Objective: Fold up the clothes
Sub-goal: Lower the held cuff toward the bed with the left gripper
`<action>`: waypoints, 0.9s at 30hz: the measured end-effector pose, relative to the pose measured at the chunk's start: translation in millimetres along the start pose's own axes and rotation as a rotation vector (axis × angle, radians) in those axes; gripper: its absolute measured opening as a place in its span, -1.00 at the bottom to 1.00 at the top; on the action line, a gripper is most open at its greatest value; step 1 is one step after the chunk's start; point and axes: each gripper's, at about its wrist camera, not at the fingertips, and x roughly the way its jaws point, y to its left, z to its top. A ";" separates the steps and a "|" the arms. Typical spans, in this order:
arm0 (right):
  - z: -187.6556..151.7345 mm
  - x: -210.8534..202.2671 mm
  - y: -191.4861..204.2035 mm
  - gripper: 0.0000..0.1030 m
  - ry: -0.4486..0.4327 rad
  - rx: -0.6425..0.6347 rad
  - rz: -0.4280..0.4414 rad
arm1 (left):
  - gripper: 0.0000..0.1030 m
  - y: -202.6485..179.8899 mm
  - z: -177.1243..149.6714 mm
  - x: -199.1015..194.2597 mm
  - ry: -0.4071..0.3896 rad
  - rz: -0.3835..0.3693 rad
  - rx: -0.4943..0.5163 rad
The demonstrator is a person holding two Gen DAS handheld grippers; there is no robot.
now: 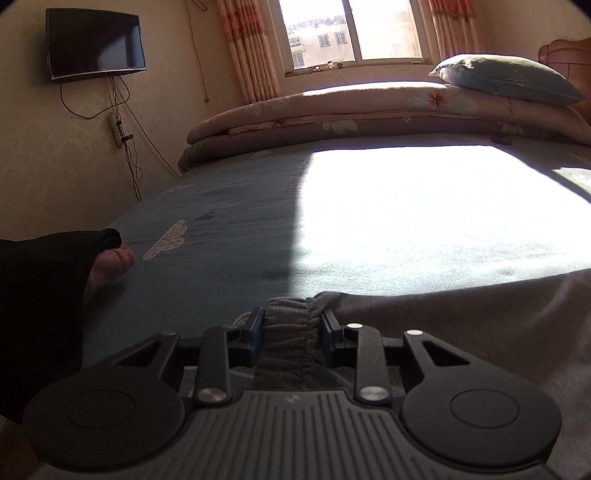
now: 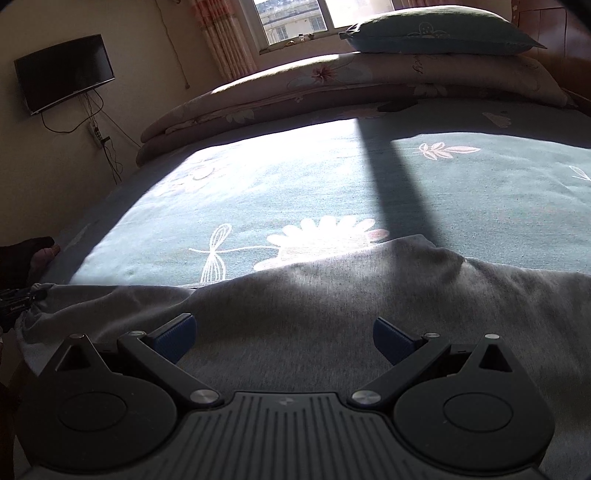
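Grey garment (image 2: 332,302): a soft grey piece of clothing with a gathered elastic band (image 1: 288,325), spread across the near edge of the bed, its far hem rumpled over the flower print
Elastic band: bunched into folds, it runs straight up between the two fingers of the left gripper (image 1: 291,325), and the blue pads sit against the fabric on both sides
Left gripper: fingers drawn in narrow and clamped on the elastic band; the rest of the grey cloth trails off to the right of it
Right gripper (image 2: 284,339): fingers spread wide apart, holding nothing; the flat grey cloth lies under and between them, and I cannot tell whether the tips touch it
Left gripper seen from the right wrist: only a dark sliver at the left edge of the view, at the gathered end of the garment
Bed (image 1: 229,206): teal sheet printed with white flowers and leaves, a bright patch of sunlight across its middle
Person: a hand (image 1: 110,266) coming out of a dark sleeve (image 1: 44,295) rests on the sheet to the left of the left gripper, well apart from the garment
Far end of bed: a folded floral quilt (image 1: 332,110) with a green pillow (image 1: 506,77) on top
Beyond: a window (image 1: 351,29) with patterned curtains, and a dark television (image 1: 94,42) on the wall at left
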 end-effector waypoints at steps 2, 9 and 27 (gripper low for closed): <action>0.6 -1.2 0.4 1.00 -0.002 0.000 -0.003 | -0.42 2.3 7.8 3.1 -0.016 0.012 -0.014; -0.1 -4.8 2.3 1.00 -0.015 -0.003 -0.009 | -0.38 9.9 -6.4 42.0 0.113 0.036 -0.125; -6.7 -16.9 0.4 1.00 -0.033 0.023 0.018 | -0.22 71.6 11.4 13.2 0.161 -0.035 -0.434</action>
